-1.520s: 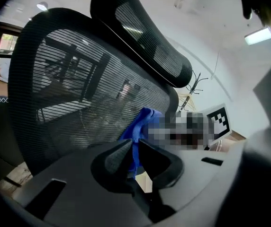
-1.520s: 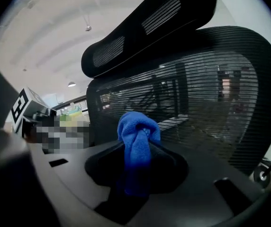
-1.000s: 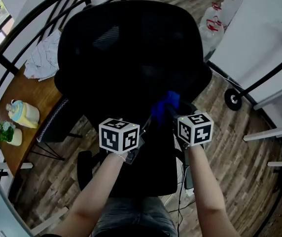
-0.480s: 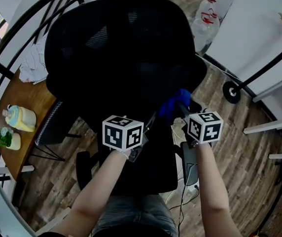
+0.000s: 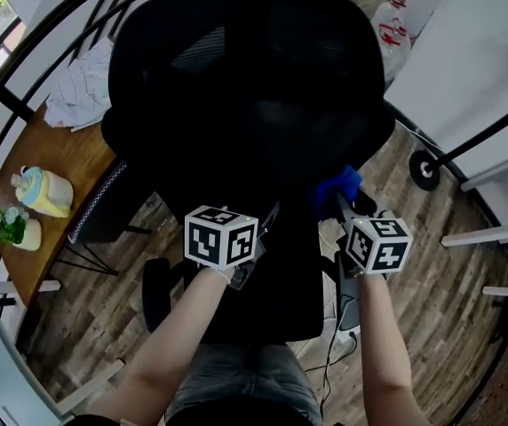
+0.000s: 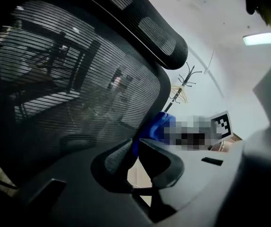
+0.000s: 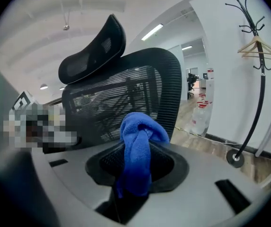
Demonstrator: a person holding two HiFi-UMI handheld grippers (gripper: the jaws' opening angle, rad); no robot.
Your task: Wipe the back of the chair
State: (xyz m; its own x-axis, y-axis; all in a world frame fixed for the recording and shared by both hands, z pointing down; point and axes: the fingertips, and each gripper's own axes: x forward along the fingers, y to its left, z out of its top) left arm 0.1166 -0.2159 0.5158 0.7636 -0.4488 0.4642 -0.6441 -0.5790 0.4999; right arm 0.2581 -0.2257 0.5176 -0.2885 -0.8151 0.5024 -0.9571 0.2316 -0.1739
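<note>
Since a second ago we have carried the right gripper [image 5: 346,209] sideways along the chair [image 5: 245,78], from near the middle of its back toward the back's right edge. Its jaws are clenched on the blue cloth [image 7: 138,141]. The cloth's bunched top pokes up past the jaw tips at the lower right edge of the black mesh back. We cannot tell whether it touches the mesh. Our left gripper [image 6: 136,148] sits at the lower middle of the chair's back, left of the cloth, jaws drawn together on nothing. Left of the chair stands a wooden table [image 5: 67,171].
</note>
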